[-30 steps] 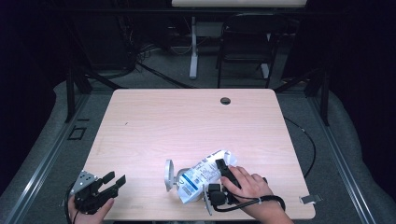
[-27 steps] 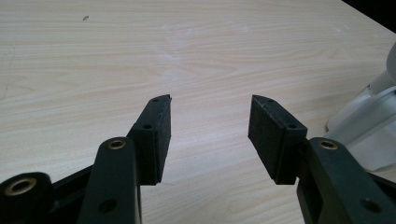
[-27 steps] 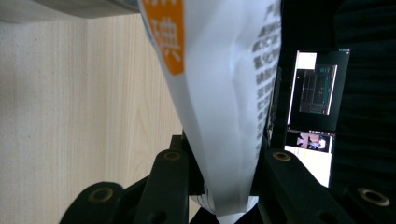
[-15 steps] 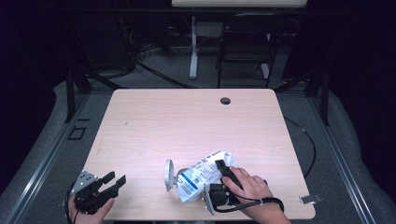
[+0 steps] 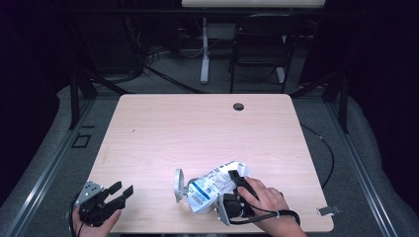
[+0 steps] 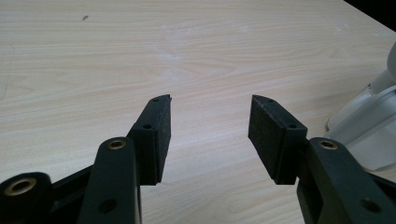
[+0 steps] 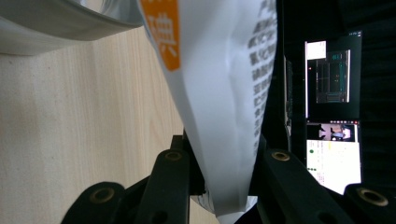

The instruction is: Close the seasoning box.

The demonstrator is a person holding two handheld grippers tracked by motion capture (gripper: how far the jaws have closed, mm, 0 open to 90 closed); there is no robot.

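Here I am at the tabletop (image 5: pixel 197 133) with a gripper in each hand. My right gripper (image 5: pixel 236 190) is near the front edge, a bit right of the middle. Its two black jaws are squeezed on a white bag (image 5: pixel 213 186) with blue print. In the right gripper view the bag (image 7: pixel 224 93) goes up between my jaws, and both jaws press flat on its sides. I can see an orange patch and small dark letters on it. The bag is tilted, with its top end toward the right and its bottom end toward the left.

The bottom end of the bag sits in or on a clear plastic cup (image 5: pixel 181 185) that lies on its side. I cannot tell how far the bag goes into it. The cup's round end faces the left edge of the tabletop. In the right gripper view the cup's rim (image 7: pixel 65 21) is at the top left, close to the bag.

My left gripper (image 5: pixel 118 193) is at the front left corner of the tabletop, well apart from the bag. Its jaws stand wide open and nothing is between them. In the left gripper view my left gripper (image 6: pixel 209 123) points across bare wood, and the clear cup (image 6: pixel 373 121) is over at the right side.
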